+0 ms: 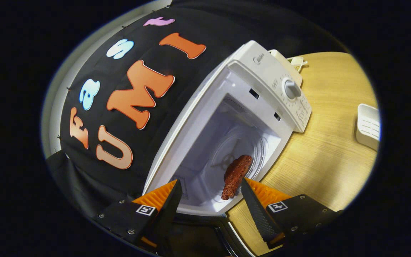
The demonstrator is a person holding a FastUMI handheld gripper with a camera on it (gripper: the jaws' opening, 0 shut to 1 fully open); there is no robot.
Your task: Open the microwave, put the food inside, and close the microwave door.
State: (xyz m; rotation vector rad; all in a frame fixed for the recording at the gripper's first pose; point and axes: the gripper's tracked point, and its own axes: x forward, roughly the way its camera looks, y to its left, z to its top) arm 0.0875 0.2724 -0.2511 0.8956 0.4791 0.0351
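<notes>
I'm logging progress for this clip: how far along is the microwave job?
Done: the microwave stands open, its cavity exposed. In hand: the food, a reddish-brown piece, hangs just ahead of the gripper, whose fingers are spread apart, at the cavity's mouth over the glass turntable. Whether it has landed is unclear. Left: withdrawing and closing the door.

Your gripper is rolled hard to one side, fingers spread wide apart with nothing pressed between them. One finger sits lower-left, the other finger right, both pointing forward.
</notes>
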